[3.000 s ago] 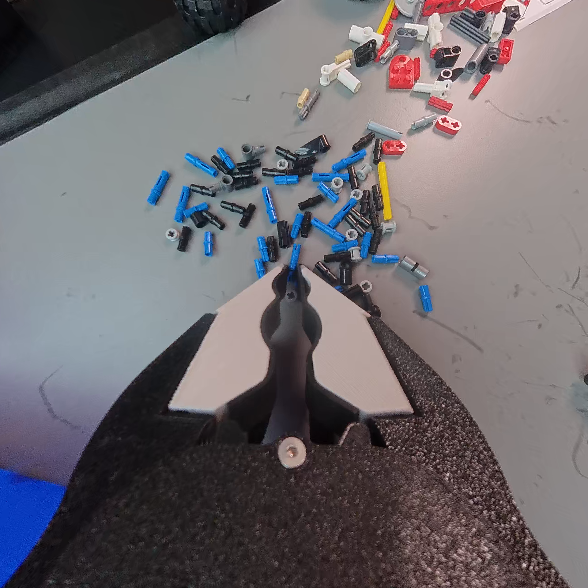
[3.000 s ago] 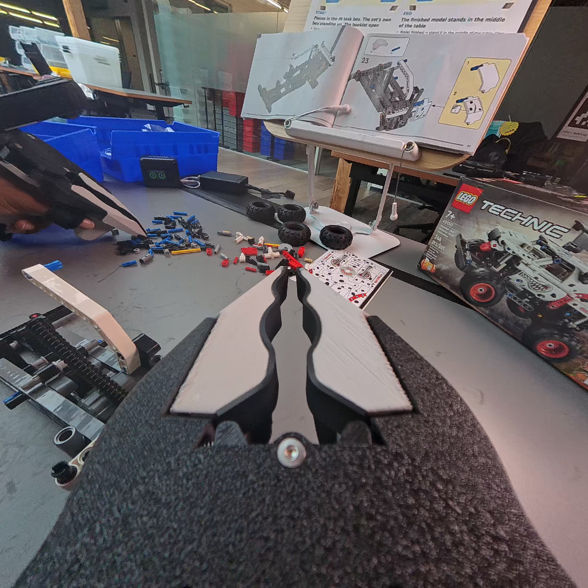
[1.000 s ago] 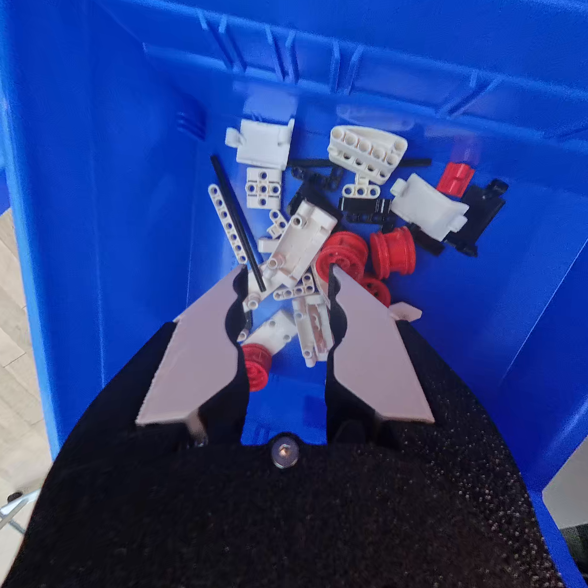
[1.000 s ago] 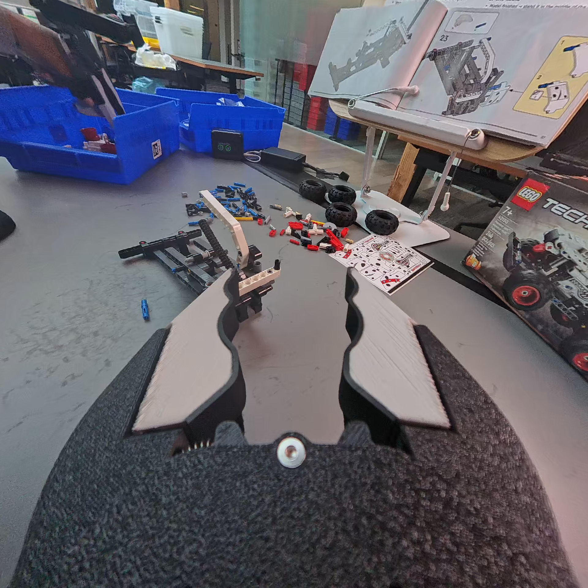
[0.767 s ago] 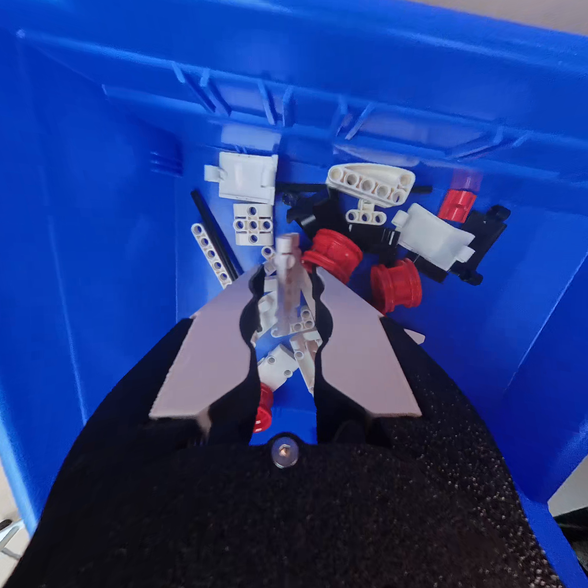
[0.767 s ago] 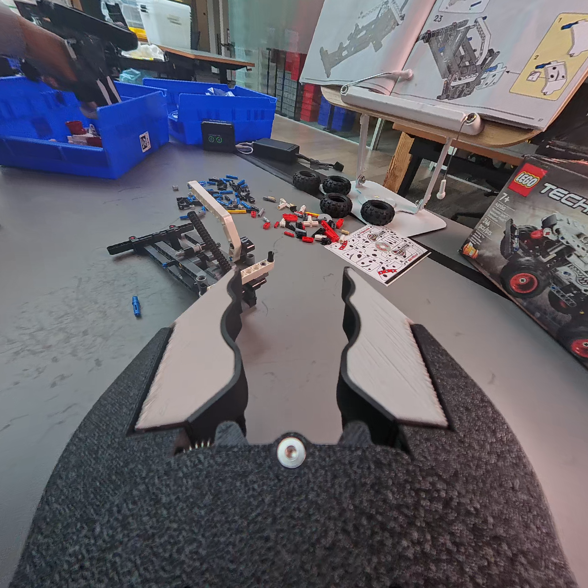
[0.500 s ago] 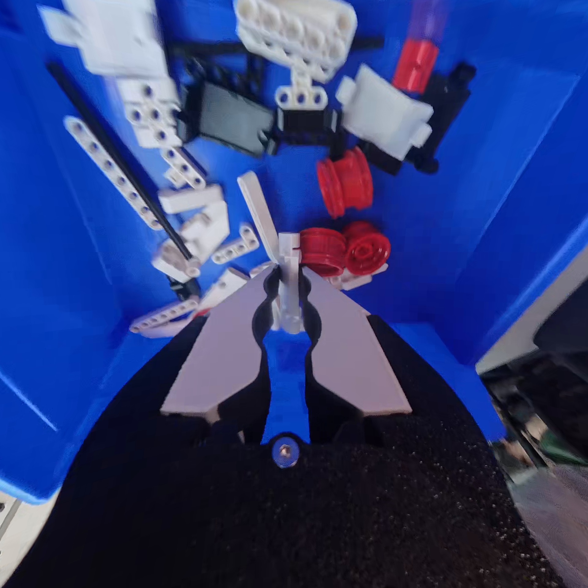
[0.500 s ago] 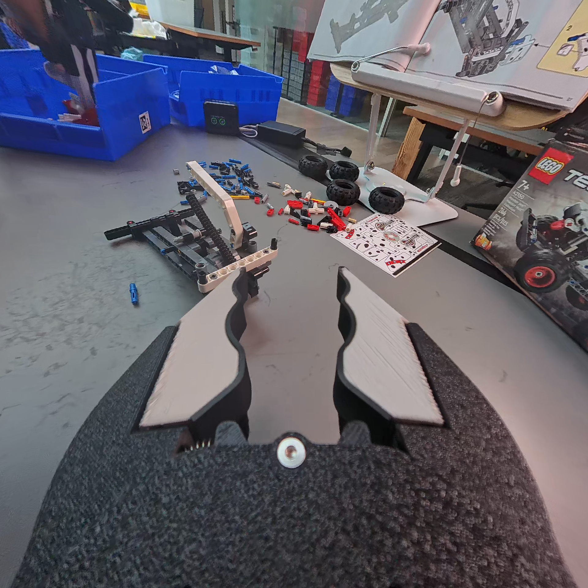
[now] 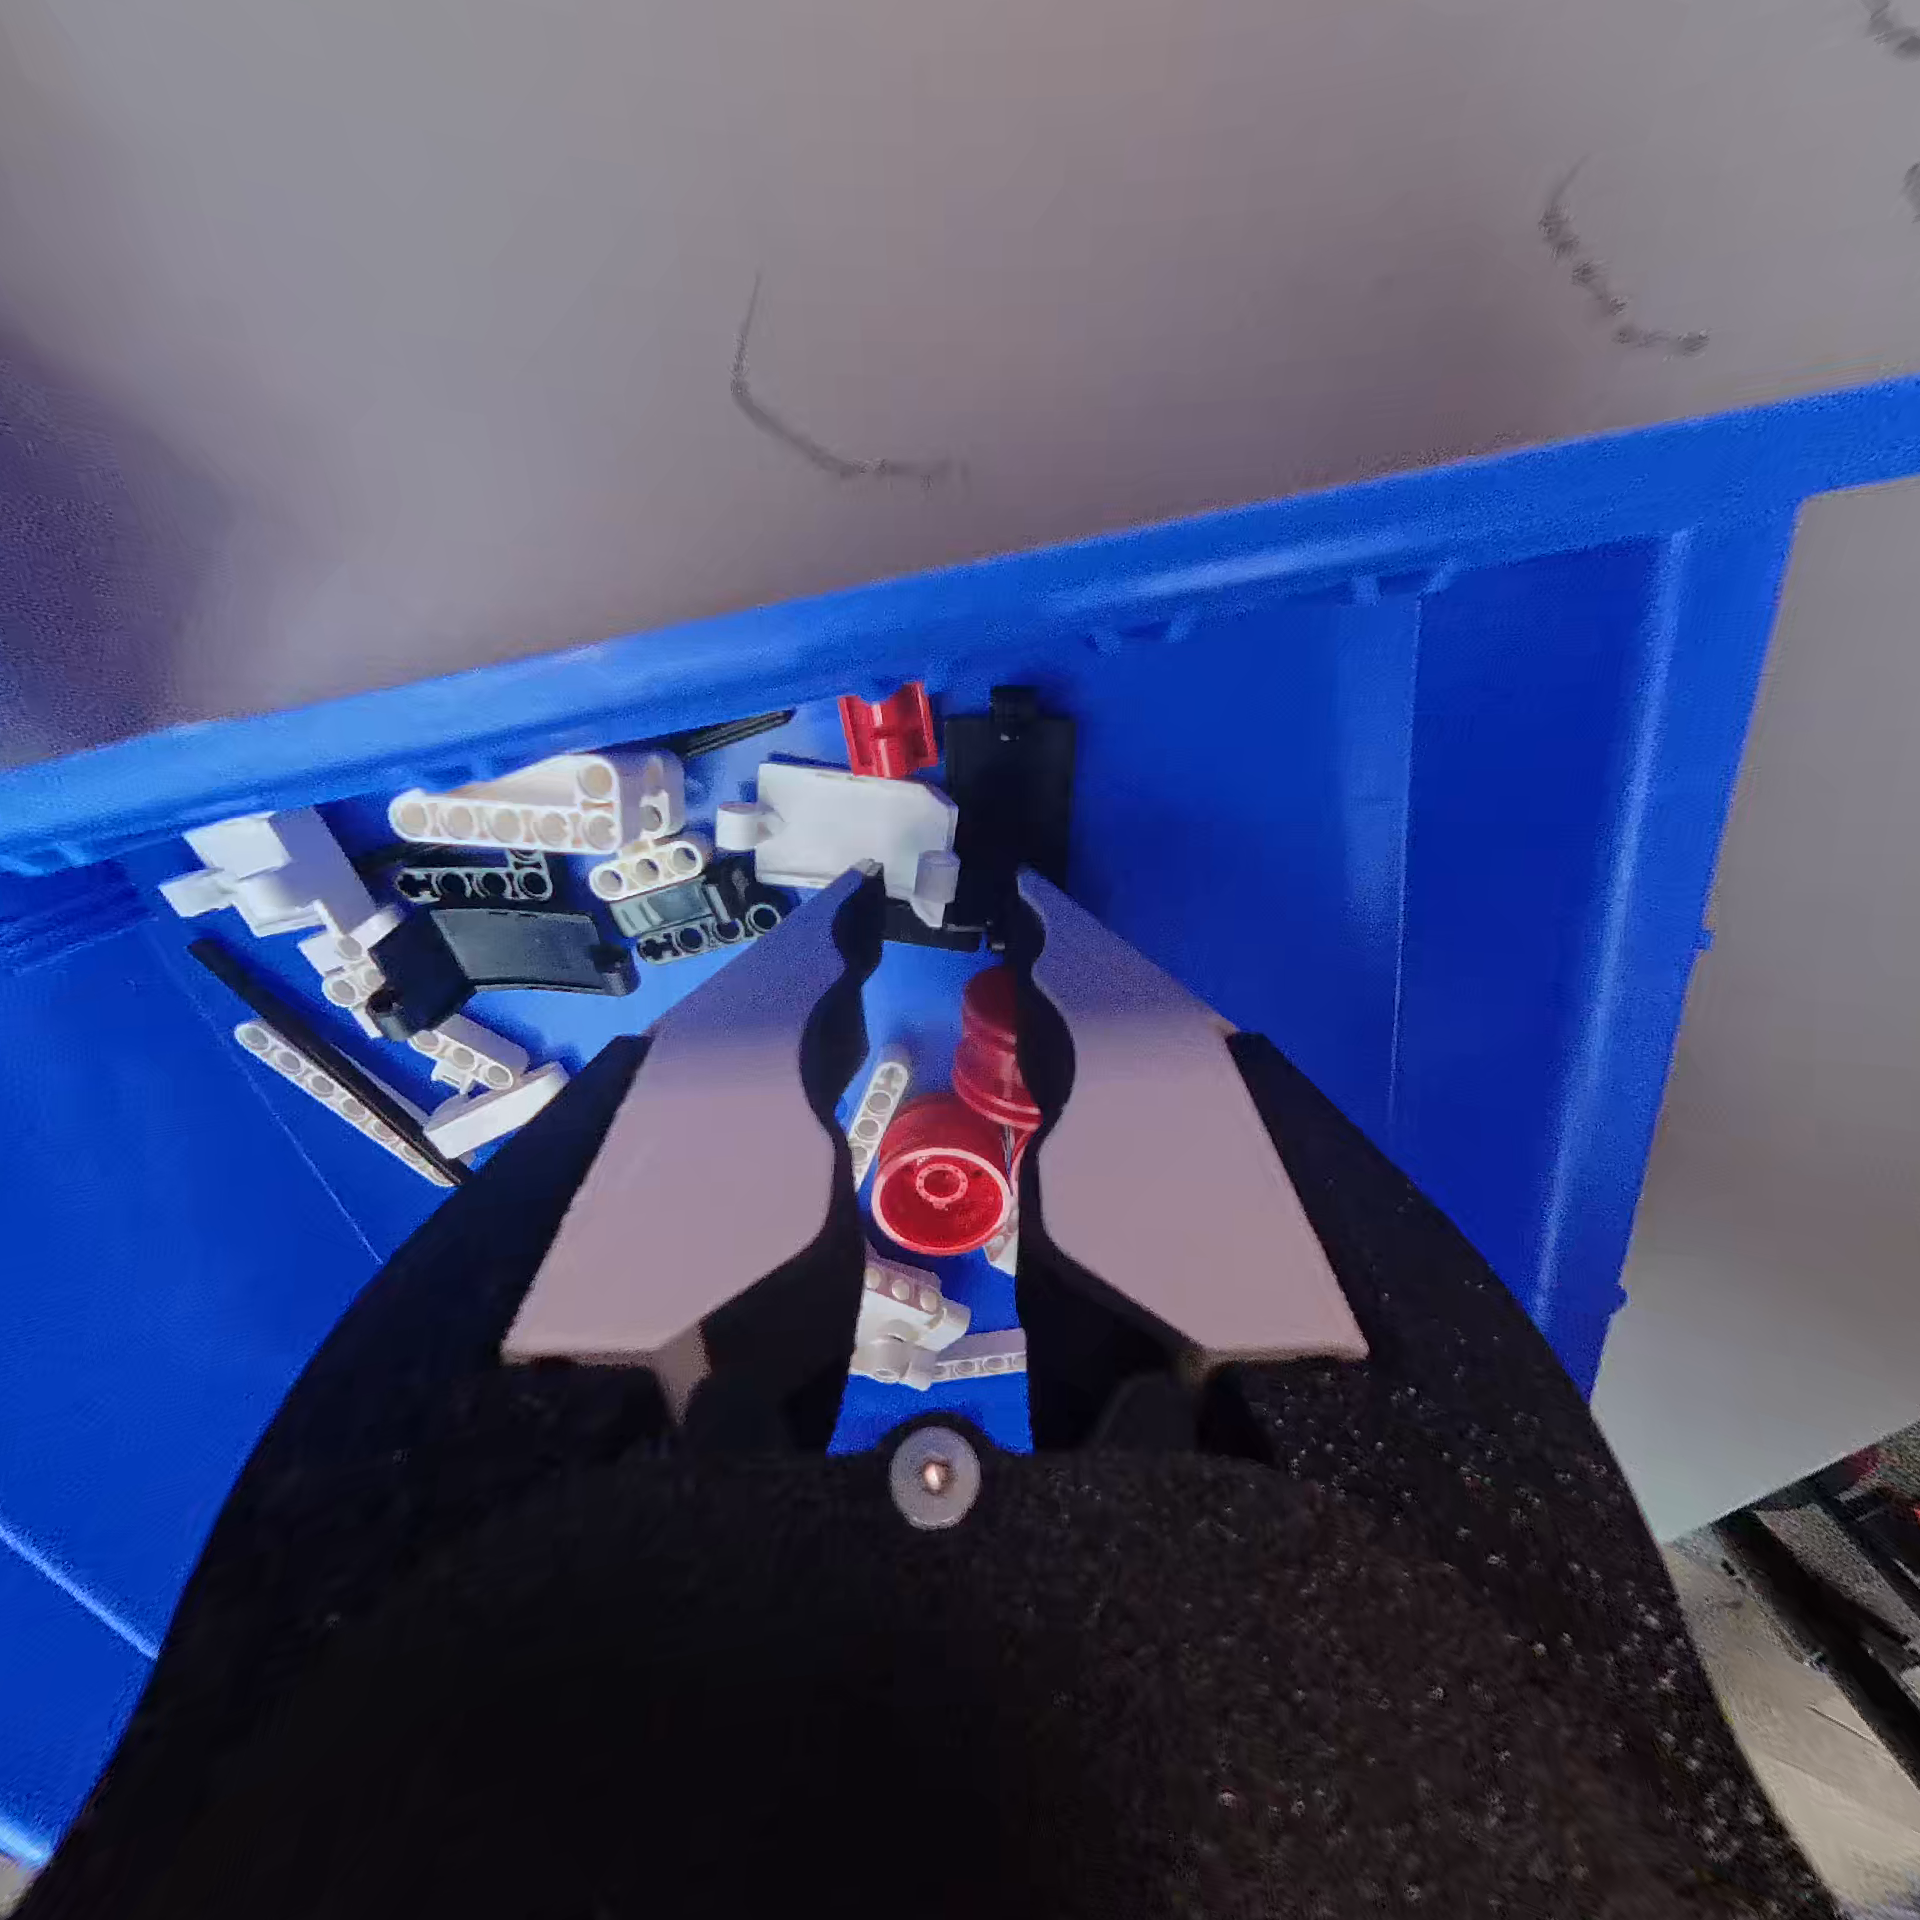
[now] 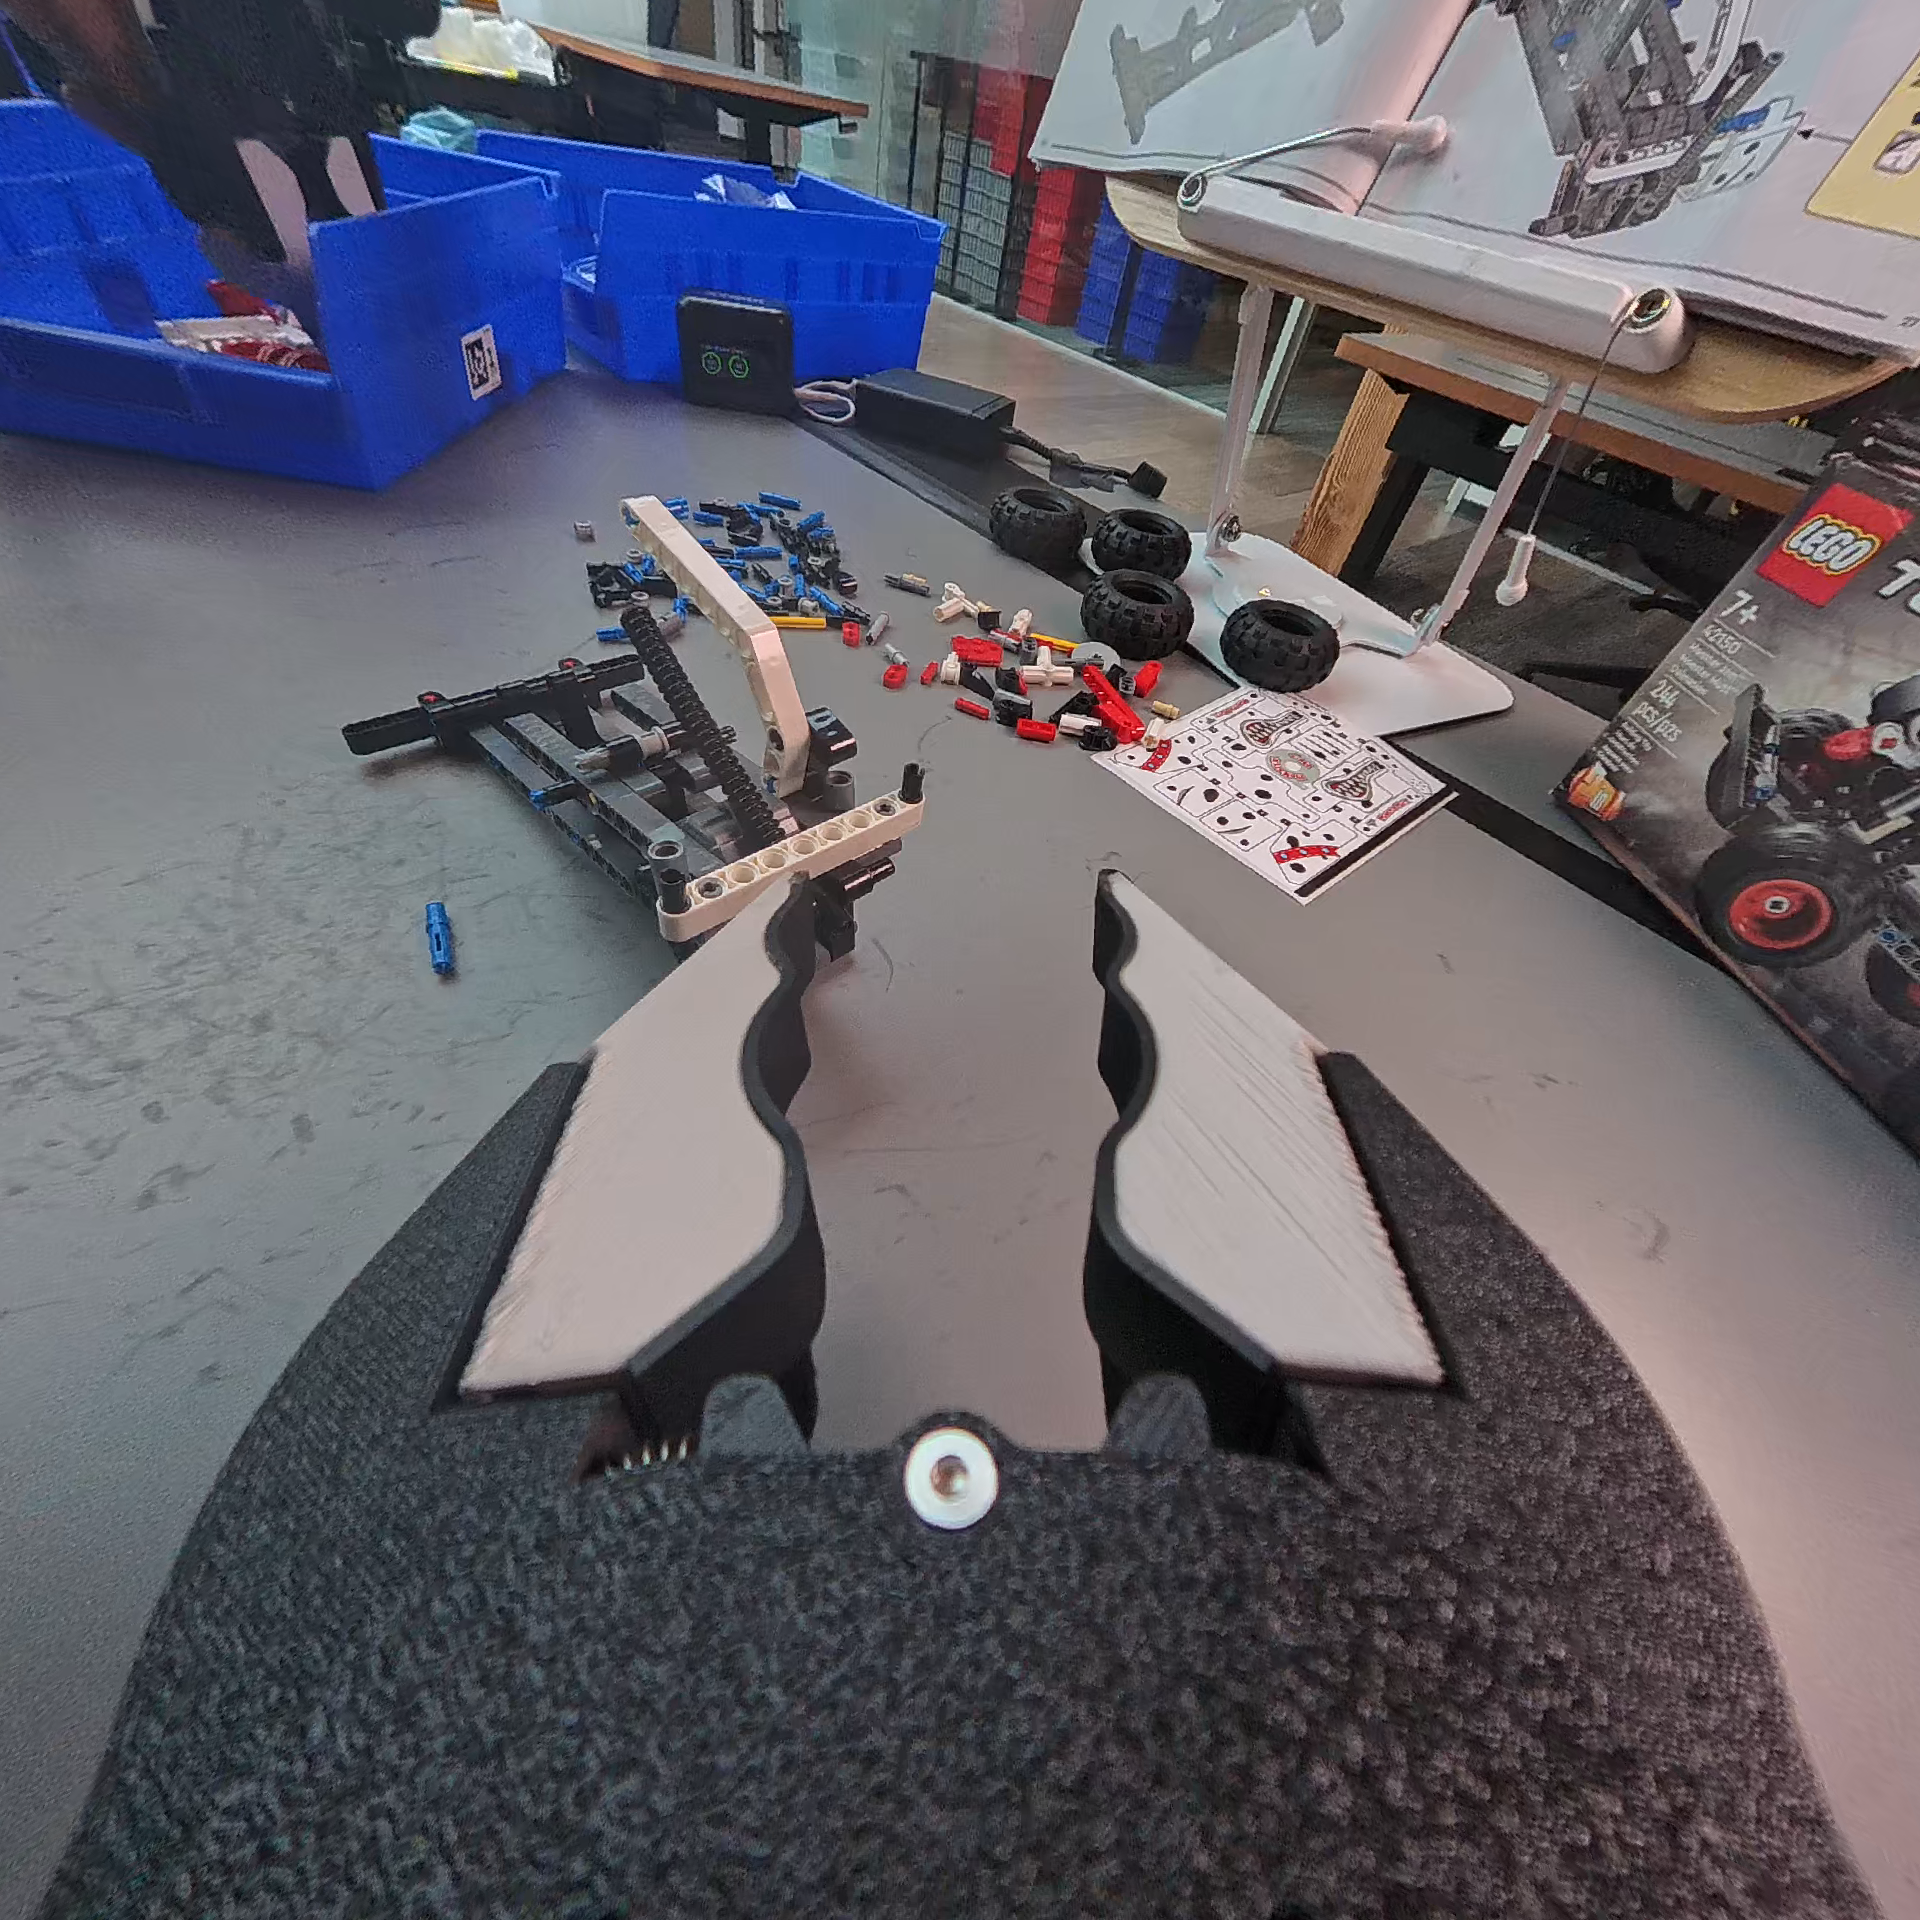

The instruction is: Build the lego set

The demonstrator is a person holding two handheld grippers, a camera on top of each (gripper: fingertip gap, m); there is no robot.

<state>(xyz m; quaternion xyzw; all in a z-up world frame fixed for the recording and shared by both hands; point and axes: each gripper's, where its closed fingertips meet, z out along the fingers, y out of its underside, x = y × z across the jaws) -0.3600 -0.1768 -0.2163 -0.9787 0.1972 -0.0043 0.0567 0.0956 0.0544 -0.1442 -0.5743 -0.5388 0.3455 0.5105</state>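
bin (image 10: 416, 343) far left on table (image 10: 260, 1039) | chassis (image 10: 665, 769) centre | tyres (image 10: 1138, 613) behind | box (image 10: 1766, 790) right

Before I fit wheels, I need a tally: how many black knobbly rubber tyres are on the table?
4, clustered by the white book stand's base: back-left, back-right, front-left, front-right on the base. None looks hidden.

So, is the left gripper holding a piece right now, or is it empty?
Empty. The left gripper hangs over the blue bin with its jaws apart; between them only loose pieces on the bin floor show, such as a red wheel hub.
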